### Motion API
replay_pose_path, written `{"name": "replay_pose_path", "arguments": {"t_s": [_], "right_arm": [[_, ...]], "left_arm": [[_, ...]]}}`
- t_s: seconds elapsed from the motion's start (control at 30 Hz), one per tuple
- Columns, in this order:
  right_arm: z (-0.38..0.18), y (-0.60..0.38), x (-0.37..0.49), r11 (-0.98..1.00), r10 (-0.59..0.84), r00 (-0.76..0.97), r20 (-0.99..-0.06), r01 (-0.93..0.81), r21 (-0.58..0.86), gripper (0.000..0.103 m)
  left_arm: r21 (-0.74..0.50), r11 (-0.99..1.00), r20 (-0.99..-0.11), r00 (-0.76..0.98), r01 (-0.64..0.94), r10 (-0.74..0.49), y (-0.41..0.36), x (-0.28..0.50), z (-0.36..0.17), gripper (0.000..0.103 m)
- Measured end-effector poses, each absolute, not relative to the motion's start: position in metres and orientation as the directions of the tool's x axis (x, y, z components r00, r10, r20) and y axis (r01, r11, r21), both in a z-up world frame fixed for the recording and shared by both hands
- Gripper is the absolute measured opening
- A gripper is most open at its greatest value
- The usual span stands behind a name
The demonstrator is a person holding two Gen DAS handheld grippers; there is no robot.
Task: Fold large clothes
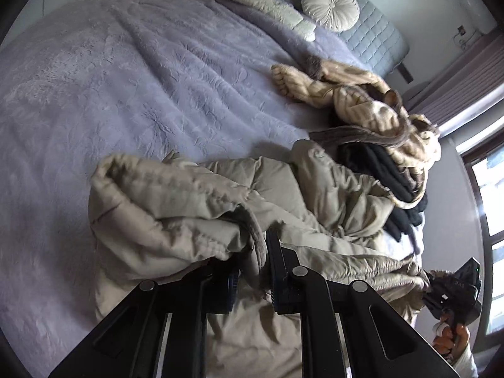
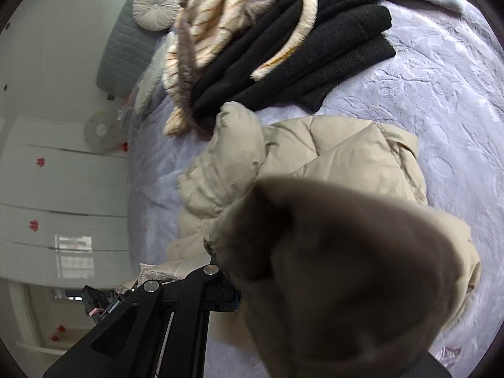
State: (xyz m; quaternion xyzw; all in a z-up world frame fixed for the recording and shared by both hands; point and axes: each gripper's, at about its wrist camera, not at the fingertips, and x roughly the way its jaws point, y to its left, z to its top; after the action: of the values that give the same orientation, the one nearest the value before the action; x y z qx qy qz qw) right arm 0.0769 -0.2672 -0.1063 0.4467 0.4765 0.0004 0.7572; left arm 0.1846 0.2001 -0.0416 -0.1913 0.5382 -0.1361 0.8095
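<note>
A beige puffer jacket (image 1: 283,189) lies bunched on the lilac bed. My left gripper (image 1: 252,271) is shut on a thick fold of its edge, cloth pinched between the two fingers. In the right wrist view the same jacket (image 2: 346,154) spreads across the bed, and a raised fold of it (image 2: 330,267) covers most of my right gripper (image 2: 249,296). Only the left finger (image 2: 220,293) shows; the jaws appear shut on that fold. The right gripper also shows at the edge of the left wrist view (image 1: 453,293).
A pile of folded black clothes (image 2: 299,50) and a cream striped fur coat (image 2: 220,9) lies beside the jacket. The lilac bedspread (image 1: 141,78) stretches left. A round cushion (image 1: 330,6) and grey headboard are behind. White wardrobe (image 2: 63,189) and a window (image 1: 491,204) flank the bed.
</note>
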Motion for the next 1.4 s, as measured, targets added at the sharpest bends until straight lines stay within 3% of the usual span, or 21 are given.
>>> {"name": "replay_pose_path", "arguments": {"t_s": [0.13,0.2,0.27,0.33,0.37,0.4,0.5,0.57,0.6,0.63,0.67,0.7,0.8,1.07,1.27,1.4], "right_arm": [[-0.138,-0.271,0.092,0.586,0.403,0.536,-0.742,0.472,0.659,0.010],[-0.148,-0.273,0.095,0.574,0.397,0.535,-0.746,0.490,0.656,0.011],[-0.151,-0.273,0.096,0.575,0.393,0.530,-0.751,0.496,0.651,0.011],[-0.148,-0.273,0.096,0.588,0.392,0.522,-0.757,0.491,0.643,0.016],[-0.145,-0.273,0.097,0.594,0.393,0.519,-0.759,0.487,0.641,0.019],[-0.140,-0.273,0.096,0.603,0.393,0.520,-0.758,0.477,0.639,0.029],[-0.117,-0.268,0.091,0.649,0.371,0.549,-0.749,0.423,0.632,0.079],[-0.096,-0.262,0.082,0.709,0.340,0.568,-0.750,0.369,0.601,0.079],[-0.089,-0.258,0.077,0.751,0.298,0.564,-0.770,0.360,0.554,0.072],[-0.083,-0.254,0.071,0.797,0.244,0.554,-0.796,0.353,0.490,0.049],[-0.081,-0.252,0.067,0.837,0.192,0.536,-0.822,0.347,0.422,0.034],[-0.081,-0.251,0.065,0.875,0.129,0.507,-0.852,0.345,0.338,0.016],[-0.092,-0.264,0.066,0.907,0.027,0.471,-0.882,0.358,0.220,0.015],[-0.154,-0.319,0.103,0.788,0.059,0.449,-0.892,0.528,0.318,0.011],[-0.180,-0.339,0.122,0.757,0.028,0.450,-0.893,0.574,0.313,0.009],[-0.188,-0.358,0.127,0.706,0.027,0.459,-0.888,0.620,0.342,0.009]], "left_arm": [[-0.436,0.900,-0.845,0.335,0.017,-0.416,0.191,0.212,-0.069,0.019],[-0.439,0.898,-0.849,0.321,0.010,-0.419,0.191,0.219,-0.074,0.031],[-0.420,0.908,-0.848,0.348,0.019,-0.399,0.191,0.219,-0.068,0.080],[-0.360,0.932,-0.845,0.410,0.040,-0.344,0.193,0.214,-0.054,0.096],[-0.340,0.939,-0.844,0.421,0.059,-0.332,0.193,0.212,-0.048,0.096],[-0.322,0.944,-0.848,0.420,0.074,-0.322,0.193,0.211,-0.044,0.096],[-0.259,0.961,-0.853,0.444,0.097,-0.274,0.193,0.207,-0.033,0.096],[-0.220,0.969,-0.854,0.457,0.116,-0.249,0.193,0.204,-0.030,0.095],[-0.208,0.969,-0.854,0.459,0.135,-0.247,0.193,0.202,-0.030,0.093],[-0.191,0.969,-0.853,0.462,0.160,-0.244,0.191,0.200,-0.032,0.081],[-0.162,0.971,-0.858,0.461,0.174,-0.225,0.189,0.200,-0.034,0.072],[-0.131,0.975,-0.869,0.452,0.181,-0.200,0.187,0.202,-0.040,0.072],[-0.123,0.982,-0.882,0.437,0.141,-0.173,0.191,0.217,-0.058,0.072],[-0.127,0.992,-0.915,0.389,-0.025,-0.108,0.199,0.262,-0.121,0.072],[-0.118,0.992,-0.918,0.387,-0.048,-0.091,0.197,0.274,-0.145,0.074],[-0.177,0.976,-0.928,0.352,-0.125,-0.123,0.210,0.285,-0.153,0.076]]}}
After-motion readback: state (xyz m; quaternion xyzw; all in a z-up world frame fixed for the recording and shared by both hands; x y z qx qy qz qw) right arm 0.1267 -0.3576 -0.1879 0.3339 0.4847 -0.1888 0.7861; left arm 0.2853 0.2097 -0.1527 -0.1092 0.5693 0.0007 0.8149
